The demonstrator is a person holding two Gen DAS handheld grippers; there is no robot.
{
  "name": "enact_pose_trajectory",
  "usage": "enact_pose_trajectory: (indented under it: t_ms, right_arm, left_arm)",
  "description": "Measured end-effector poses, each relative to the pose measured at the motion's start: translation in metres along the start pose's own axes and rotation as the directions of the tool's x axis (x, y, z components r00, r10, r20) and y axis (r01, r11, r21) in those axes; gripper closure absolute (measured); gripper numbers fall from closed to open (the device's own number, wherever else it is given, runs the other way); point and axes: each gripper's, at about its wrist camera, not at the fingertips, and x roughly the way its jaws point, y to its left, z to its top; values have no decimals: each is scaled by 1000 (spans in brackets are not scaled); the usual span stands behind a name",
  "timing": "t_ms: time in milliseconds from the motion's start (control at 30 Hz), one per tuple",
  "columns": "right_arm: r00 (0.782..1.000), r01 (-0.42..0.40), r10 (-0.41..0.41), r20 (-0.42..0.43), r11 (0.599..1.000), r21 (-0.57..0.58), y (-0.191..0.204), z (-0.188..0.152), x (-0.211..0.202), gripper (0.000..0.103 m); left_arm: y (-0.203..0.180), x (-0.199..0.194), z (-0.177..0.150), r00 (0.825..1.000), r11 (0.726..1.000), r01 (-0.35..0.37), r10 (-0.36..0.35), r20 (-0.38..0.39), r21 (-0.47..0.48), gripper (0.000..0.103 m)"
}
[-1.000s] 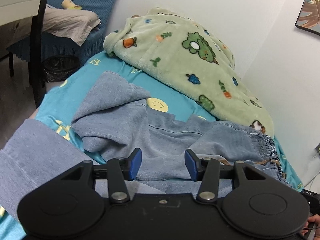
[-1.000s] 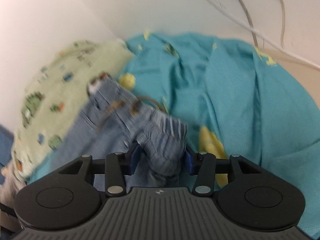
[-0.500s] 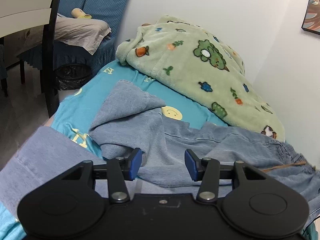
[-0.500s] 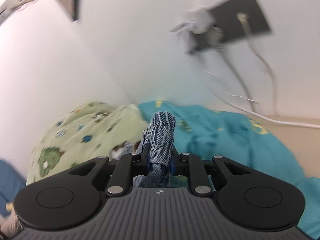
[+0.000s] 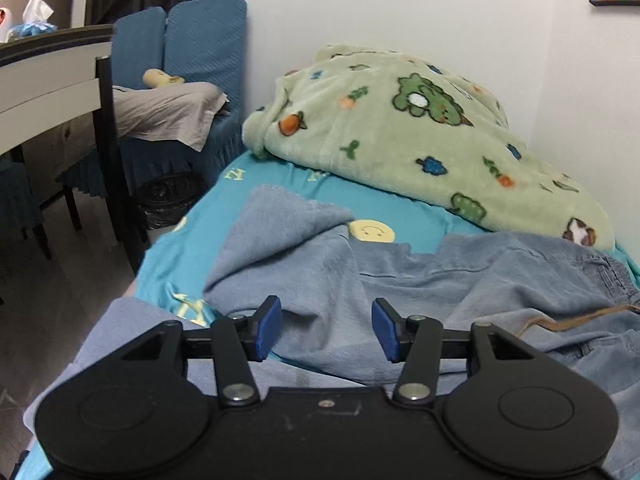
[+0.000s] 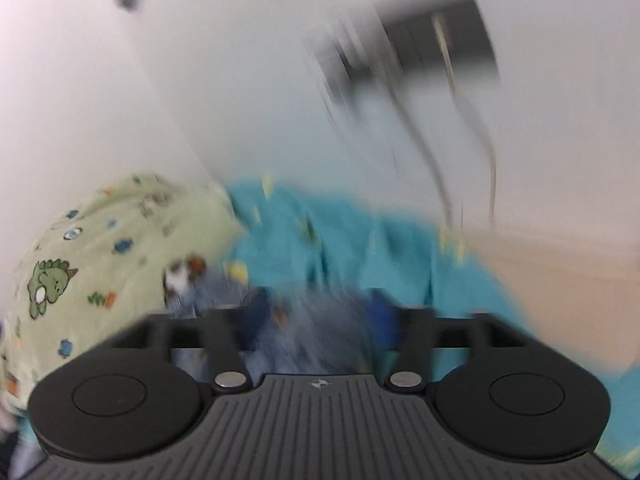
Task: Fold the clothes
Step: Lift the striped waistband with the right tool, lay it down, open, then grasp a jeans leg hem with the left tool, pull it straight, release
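Bed (image 5: 208, 216) in teal sheet: crumpled denim trousers (image 5: 460, 280), soft, limp, moderately heavy; I'd grip the elastic waistband (image 5: 618, 276); left gripper (image 5: 326, 330) jaws apart, empty; right gripper (image 6: 320, 320) jaws opening, blurred denim between them.

Left gripper (image 5: 326, 328): jaws opening, blue pads apart, nothing pressed between them, denim beyond.
Jeans (image 5: 460, 280): light blue, rumpled across the bed, one leg folded back toward the blanket, brown drawstring (image 5: 576, 318) at the waistband.
Bed sheet (image 5: 224, 216): teal, yellow smiley print.
Blanket (image 5: 400, 136): green fleece, heaped against the wall.
Chair (image 5: 200, 52): blue cover, beside the bed.
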Motion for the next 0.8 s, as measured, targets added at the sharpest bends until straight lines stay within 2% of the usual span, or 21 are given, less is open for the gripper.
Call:
enact_pose_trajectory:
  t_ms: [100, 233, 333, 467, 567, 700, 800]
  right_arm:
    - [984, -152, 154, 92, 988, -36, 17, 6, -31, 35]
    - [944, -331, 329, -37, 941, -65, 61, -24, -34, 36]
    - [890, -434, 412, -195, 897, -86, 102, -66, -23, 38]
    - [819, -538, 458, -345, 821, -189, 151, -110, -4, 42]
    - [779, -587, 488, -394, 789, -183, 160, -126, 2, 42]
    - [758, -588, 480, -441, 797, -142, 167, -141, 17, 42]
    - [751, -587, 473, -461, 798, -137, 174, -154, 24, 42]
  left_arm:
    - [0, 6, 1, 1000, 1000, -2, 2, -16, 0, 53]
    - [5, 23, 16, 998, 999, -36, 35, -43, -12, 52]
    - [19, 49, 38, 997, 997, -34, 29, -71, -67, 50]
    - [59, 93, 64, 994, 972, 68, -86, -68, -227, 49]
    - [81, 128, 78, 988, 956, 105, -130, -77, -275, 49]
    - [113, 172, 90, 988, 926, 78, -122, -96, -369, 48]
    - [134, 205, 95, 984, 890, 67, -133, -116, -451, 45]
